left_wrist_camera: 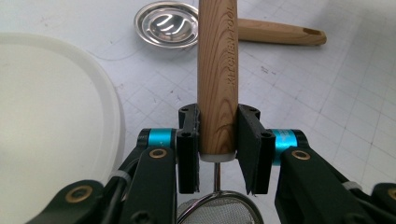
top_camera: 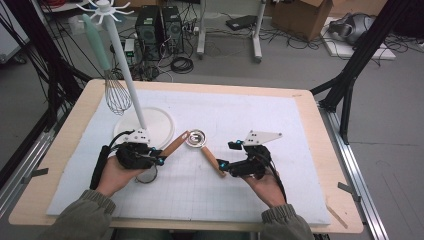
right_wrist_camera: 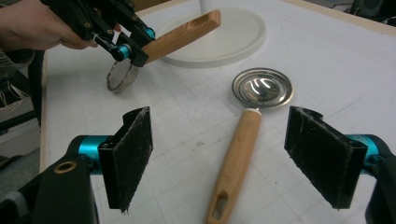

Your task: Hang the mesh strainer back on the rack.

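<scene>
A lab or test room, computer towers (top_camera: 159,27) and tangled cables (top_camera: 181,64) on grey floor far behind, black rig frame (top_camera: 361,55) right, cardboard box (top_camera: 302,16) far right.

Right hand-held gripper (right_wrist_camera: 219,158) jaws wide apart, straddling wooden-handled scoop (right_wrist_camera: 243,140) on white mat (right_wrist_camera: 327,60).

"KITCHEN TOOL" burnt into the strainer's wooden handle (left_wrist_camera: 217,70)

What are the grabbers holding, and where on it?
The left gripper clamps the strainer by its wooden handle, near the mesh end. The right gripper is open, holding nothing.
</scene>
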The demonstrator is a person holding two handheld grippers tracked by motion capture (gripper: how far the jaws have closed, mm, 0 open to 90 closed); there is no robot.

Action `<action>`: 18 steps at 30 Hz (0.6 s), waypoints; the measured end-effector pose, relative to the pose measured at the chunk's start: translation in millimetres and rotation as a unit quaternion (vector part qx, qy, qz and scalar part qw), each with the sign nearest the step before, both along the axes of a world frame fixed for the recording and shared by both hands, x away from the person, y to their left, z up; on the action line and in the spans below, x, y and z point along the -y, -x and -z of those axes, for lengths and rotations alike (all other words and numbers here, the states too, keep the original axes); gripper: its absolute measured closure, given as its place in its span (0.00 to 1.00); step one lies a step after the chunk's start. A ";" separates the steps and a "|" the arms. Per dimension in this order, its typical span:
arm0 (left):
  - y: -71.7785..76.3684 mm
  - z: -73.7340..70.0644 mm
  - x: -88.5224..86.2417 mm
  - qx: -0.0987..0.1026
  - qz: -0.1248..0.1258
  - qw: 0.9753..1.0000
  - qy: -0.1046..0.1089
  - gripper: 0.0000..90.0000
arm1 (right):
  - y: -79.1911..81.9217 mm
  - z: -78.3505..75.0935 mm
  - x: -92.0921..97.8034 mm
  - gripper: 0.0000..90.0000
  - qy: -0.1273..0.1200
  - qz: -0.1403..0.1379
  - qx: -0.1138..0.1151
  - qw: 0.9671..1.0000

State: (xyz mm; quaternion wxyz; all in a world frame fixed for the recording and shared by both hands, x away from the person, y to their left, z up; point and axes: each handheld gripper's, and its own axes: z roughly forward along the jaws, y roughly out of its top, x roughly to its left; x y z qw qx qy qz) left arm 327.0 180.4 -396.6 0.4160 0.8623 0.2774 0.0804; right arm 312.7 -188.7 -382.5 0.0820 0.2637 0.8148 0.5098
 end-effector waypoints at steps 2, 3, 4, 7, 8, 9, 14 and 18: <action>1.8 -1.1 0.2 0.004 0.001 1.000 0.000 0.79 | -0.2 -1.6 -5.7 0.25 0.000 -0.007 -0.002 1.000; 2.5 -1.5 0.2 0.004 0.003 1.000 0.003 0.79 | -0.3 -2.3 -8.6 0.25 -0.001 -0.012 -0.001 1.000; 3.7 -2.0 0.4 0.005 0.003 1.000 0.005 0.79 | -0.8 -2.9 -11.7 0.25 -0.001 -0.016 0.001 1.000; 6.2 -3.8 0.2 0.010 0.006 1.000 0.012 0.79 | -1.2 -4.9 -19.7 0.25 -0.002 -0.025 -0.004 1.000; 7.0 -4.7 0.0 0.010 0.009 1.000 0.012 0.79 | -1.7 -5.4 -22.0 0.25 -0.003 -0.028 -0.004 1.000; 7.8 -5.3 0.1 0.011 0.010 1.000 0.013 0.79 | -2.2 -5.9 -24.2 0.26 -0.004 -0.030 -0.005 1.000; 12.3 -7.7 1.8 0.015 0.016 1.000 0.020 0.79 | -3.9 -9.1 -37.6 0.26 -0.002 -0.045 -0.006 0.999; 15.1 -8.8 3.9 0.017 0.023 0.999 0.022 0.79 | -4.9 -11.8 -48.9 0.28 -0.001 -0.055 -0.008 0.998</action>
